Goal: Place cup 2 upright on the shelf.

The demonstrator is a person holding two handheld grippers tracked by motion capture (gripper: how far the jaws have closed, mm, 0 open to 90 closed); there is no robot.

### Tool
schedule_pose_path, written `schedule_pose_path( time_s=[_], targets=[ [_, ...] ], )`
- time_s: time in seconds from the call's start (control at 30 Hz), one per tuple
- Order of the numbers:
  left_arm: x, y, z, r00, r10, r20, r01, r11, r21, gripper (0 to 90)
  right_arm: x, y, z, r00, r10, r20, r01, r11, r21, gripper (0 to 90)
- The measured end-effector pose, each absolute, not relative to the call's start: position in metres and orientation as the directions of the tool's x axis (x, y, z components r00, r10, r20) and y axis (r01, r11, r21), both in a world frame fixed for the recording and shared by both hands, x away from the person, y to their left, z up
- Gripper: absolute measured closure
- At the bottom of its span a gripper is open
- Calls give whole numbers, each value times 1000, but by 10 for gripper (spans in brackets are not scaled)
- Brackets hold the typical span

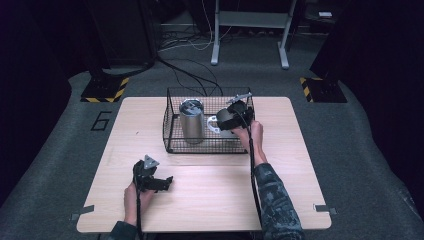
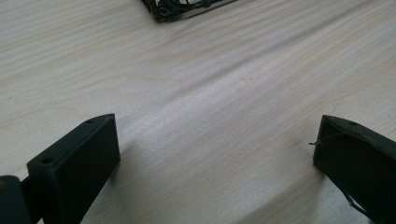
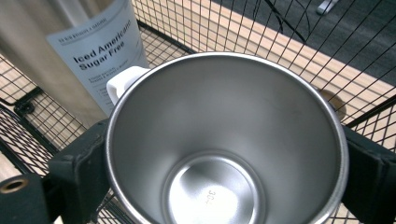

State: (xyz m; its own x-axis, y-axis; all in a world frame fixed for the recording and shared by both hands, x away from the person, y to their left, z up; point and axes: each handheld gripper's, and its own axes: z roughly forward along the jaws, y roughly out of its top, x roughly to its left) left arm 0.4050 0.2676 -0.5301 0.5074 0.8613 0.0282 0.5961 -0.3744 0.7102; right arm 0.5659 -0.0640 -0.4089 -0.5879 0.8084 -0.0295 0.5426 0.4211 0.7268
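Observation:
A black wire basket (image 1: pixel 172 136) stands at the back middle of the wooden table (image 1: pixel 215 195). Inside it are a tall silver can (image 1: pixel 192 121) labelled "Iced Americano Sugar Free" (image 3: pixel 100 51) and a steel mug (image 1: pixel 220 125) with a white handle. My right gripper (image 1: pixel 234 115) reaches into the basket, and its jaws press both sides of the mug (image 3: pixel 224 140), whose open, empty mouth faces the camera. My left gripper (image 1: pixel 167 182) rests low over the near left of the table. Its jaws stand wide apart (image 2: pixel 215 144) with only bare wood between them.
The basket's wire walls (image 3: pixel 289 51) rise close around the mug and can. A corner of the basket (image 2: pixel 187 9) lies beyond the left gripper. Grey carpet, cables and a metal stand's legs (image 1: pixel 250 30) lie beyond the table.

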Motion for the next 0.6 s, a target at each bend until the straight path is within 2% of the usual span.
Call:
schedule_pose_path(
  time_s=[0.6],
  targets=[
    [405, 268, -530, 507, 861, 28, 596, -374, 711, 3, 569, -59, -425, -573, 819, -24, 582, 428, 691, 61]
  ],
)
